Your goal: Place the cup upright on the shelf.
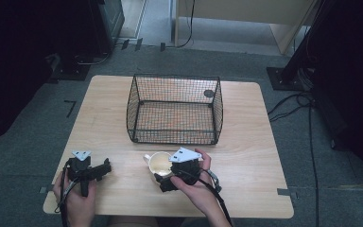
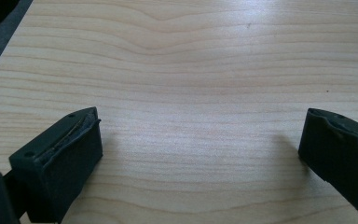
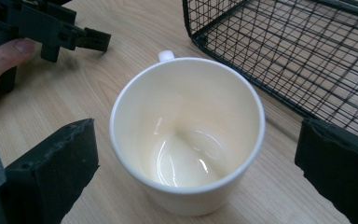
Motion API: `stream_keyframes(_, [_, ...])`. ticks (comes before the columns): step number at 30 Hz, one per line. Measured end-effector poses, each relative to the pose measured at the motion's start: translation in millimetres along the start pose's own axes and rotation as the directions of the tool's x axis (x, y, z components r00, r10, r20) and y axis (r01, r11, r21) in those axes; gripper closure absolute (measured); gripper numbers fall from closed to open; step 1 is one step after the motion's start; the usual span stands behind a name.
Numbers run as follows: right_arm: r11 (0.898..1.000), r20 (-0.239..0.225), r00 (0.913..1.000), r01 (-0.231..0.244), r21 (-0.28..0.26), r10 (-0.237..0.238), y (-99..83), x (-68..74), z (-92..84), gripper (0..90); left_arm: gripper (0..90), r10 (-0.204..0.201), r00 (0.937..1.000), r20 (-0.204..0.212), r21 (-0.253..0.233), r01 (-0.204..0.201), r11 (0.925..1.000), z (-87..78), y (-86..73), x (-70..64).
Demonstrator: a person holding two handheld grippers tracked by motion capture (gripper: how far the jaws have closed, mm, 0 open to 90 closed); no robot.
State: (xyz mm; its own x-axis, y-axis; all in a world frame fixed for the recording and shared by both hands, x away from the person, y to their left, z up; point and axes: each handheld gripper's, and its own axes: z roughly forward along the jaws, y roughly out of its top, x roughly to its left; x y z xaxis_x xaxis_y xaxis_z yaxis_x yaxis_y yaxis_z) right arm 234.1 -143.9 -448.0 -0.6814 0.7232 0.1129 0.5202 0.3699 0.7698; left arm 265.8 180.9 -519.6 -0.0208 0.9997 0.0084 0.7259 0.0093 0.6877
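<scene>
Right gripper (image 3: pixel 191 158), jaws spread, straddles the empty cream ceramic mug (image 3: pixel 186 135) at frame centre; looks like pre-grasp, next it'd need closing; left gripper (image 2: pixel 200 154) idles with jaws apart too.

I am holding my left tongs (image 1: pixel 105 166) low at the near left of the surface (image 1: pixel 246 142), my left hand (image 1: pixel 75 198) wrapping the grip from below with the grey three-cornered plate facing up. In the left gripper view the jaws are standing wide apart — bare wood showing between them. My right hand (image 1: pixel 194 187) is gripping the right tongs (image 1: pixel 163 182) nearer the middle, angled toward the left, plate tilted up. In the right gripper view its jaws are spread wide too — a pad sitting at either lower corner, neither one touching anything.
</scene>
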Motion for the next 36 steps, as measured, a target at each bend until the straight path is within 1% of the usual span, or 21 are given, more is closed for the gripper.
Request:
stream_keyframes(4, [1.0, 0.001, 0.9999, 0.011, 0.012, -0.011, 0.2, 1.7, 9.3, 0.0, 0.0, 0.002, 1.0, 0.001, 0.0, -0.002, 1.0, 0.0, 0.0, -0.1])
stream_keyframes(7, [1.0, 0.011, 0.9997, 0.02, 0.024, -0.02, -0.6, 3.1, 15.4, 0.0, 0.0, 0.002, 1.0, 0.002, 0.0, -0.002, 1.0, 0.0, 0.0, -0.2])
stream_keyframes(10, [0.999, 0.007, 0.9996, 0.026, 0.036, -0.026, -1.7, 4.3, 21.3, 0.0, 0.0, 0.003, 1.0, 0.002, 0.0, -0.003, 1.0, 0.0, 0.0, -0.3])
stream_keyframes(12, [0.999, 0.008, 0.9996, 0.026, 0.036, -0.026, -2.0, 4.2, 22.6, 0.0, 0.0, 0.003, 1.0, 0.003, 0.0, -0.003, 1.0, 0.0, 0.0, -0.3])
stream_keyframes(18, [0.999, -0.012, 0.9997, 0.023, 0.035, -0.023, -3.8, 4.2, 31.4, 0.0, 0.0, 0.005, 1.0, 0.005, 0.0, -0.005, 1.0, 0.0, 0.0, -0.4])
stream_keyframes(23, [0.999, 0.003, 0.9997, 0.025, 0.043, -0.025, -5.8, 6.1, 38.9, 0.0, 0.0, 0.005, 1.0, 0.005, 0.0, -0.005, 1.0, 0.0, 0.0, -0.4])
stream_keyframes(25, [0.998, 0.019, 0.999, 0.039, 0.058, -0.04, -6.7, 8.1, 42.6, 0.0, 0.0, 0.005, 1.0, 0.005, 0.0, -0.005, 1.0, 0.0, 0.0, -0.4])
stream_keyframes(26, [0.998, 0.041, 0.9983, 0.038, 0.053, -0.041, -7.8, 9.2, 43.8, 5.1, 0.0, 0.005, 1.0, 0.005, 0.0, -0.005, 1.0, 0.0, 0.0, -0.4])
stream_keyframes(27, [0.998, 0.062, 0.9972, 0.04, 0.049, -0.043, -8.1, 9.4, 43.7, 8.1, 0.0, 0.005, 1.0, 0.005, 0.0, -0.005, 1.0, 0.0, 0.0, -0.4])
stream_keyframes(30, [0.998, 0.059, 0.9974, 0.04, 0.045, -0.042, -8.2, 8.2, 42.9, 8.6, 0.0, 0.005, 1.0, 0.005, 0.0, -0.005, 1.0, 0.0, 0.0, -0.4])
stream_keyframes(31, [0.998, 0.059, 0.9969, 0.05, 0.046, -0.053, -8.3, 8.9, 42.0, 8.8, 0.0, 0.005, 1.0, 0.005, 0.0, -0.005, 1.0, 0.0, 0.0, -0.4])
stream_keyframes(36, [0.998, 0.046, 0.9978, 0.047, 0.041, -0.049, -7.6, 9.2, 39.0, 8.9, 0.0, 0.006, 1.0, 0.006, 0.0, -0.006, 1.0, 0.0, 0.1, -0.5])
